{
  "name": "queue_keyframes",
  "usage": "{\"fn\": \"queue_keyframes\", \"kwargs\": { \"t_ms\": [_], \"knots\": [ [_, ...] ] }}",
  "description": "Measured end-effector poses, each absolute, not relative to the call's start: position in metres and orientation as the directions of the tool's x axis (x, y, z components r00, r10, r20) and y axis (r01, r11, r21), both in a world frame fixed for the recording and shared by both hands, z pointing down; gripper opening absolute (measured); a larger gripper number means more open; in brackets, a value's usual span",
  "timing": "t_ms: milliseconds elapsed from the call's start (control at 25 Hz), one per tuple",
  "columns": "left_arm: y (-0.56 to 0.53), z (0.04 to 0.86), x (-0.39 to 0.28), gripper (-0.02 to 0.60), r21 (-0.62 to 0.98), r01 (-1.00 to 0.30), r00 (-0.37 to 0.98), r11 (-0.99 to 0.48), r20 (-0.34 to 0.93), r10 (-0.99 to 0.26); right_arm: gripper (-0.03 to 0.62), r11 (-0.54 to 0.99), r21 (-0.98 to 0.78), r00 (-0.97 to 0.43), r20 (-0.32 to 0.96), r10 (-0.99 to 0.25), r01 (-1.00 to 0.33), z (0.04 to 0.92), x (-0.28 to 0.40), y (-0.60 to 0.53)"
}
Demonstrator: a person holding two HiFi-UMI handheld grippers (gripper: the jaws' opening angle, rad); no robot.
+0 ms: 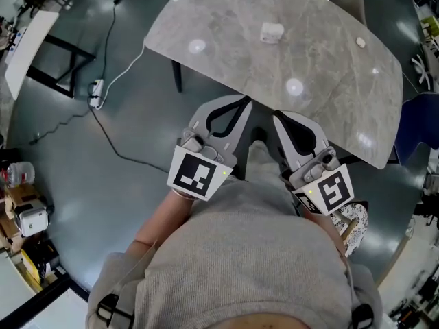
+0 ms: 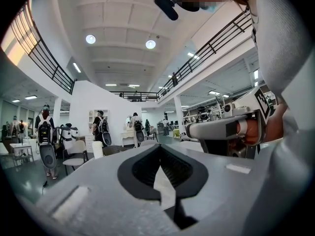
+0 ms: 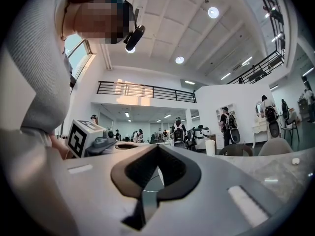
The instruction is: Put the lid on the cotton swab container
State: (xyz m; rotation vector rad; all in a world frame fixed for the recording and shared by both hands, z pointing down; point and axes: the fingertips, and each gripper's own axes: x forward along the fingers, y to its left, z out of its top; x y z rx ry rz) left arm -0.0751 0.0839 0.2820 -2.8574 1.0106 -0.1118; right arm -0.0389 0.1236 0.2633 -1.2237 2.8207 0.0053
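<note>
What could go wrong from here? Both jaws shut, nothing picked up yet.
1. The small white piece, perhaps the lid, lies close to the right edge of the table; a nudge could push it off.
2. The left gripper and right gripper are both shut and empty; arriving shut, they would likely shove the white container instead of gripping it.

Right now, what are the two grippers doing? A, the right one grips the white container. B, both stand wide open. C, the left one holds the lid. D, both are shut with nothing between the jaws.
D: the left gripper and the right gripper each show their jaws closed together on nothing, while the white container sits apart from both on the far part of the table.
</note>
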Motion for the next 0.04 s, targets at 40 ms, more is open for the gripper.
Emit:
{"fn": "queue_keyframes", "kwargs": {
  "t_ms": [40],
  "knots": [
    [0.0834, 0.2822, -0.0751, 0.0, -0.126, -0.622, 0.776, -0.773, 0.032, -0.63, 0.002, 0.683, -0.022, -0.681, -0.062, -0.73, -0.73, 0.2635, -0.0389, 0.1234]
  ]
}}
